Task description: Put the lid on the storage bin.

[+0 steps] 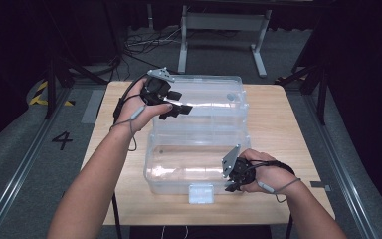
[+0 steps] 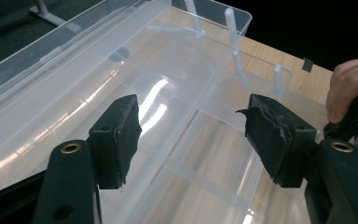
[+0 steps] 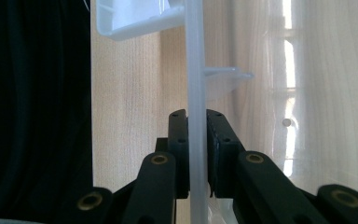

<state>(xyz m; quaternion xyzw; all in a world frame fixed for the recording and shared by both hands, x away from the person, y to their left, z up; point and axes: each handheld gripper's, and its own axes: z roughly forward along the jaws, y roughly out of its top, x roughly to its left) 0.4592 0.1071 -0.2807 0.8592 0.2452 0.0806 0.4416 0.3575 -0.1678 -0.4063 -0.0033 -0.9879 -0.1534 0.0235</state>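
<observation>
Clear plastic storage box [image 1: 194, 164] on wooden table, hinged lid [image 1: 209, 97] open, lying flat behind it

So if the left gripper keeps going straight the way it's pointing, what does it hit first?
Most likely the clear box's open lid. The left gripper is open and aimed down at the lid's inner face, apparently with nothing between, though depth is hard to judge.
</observation>
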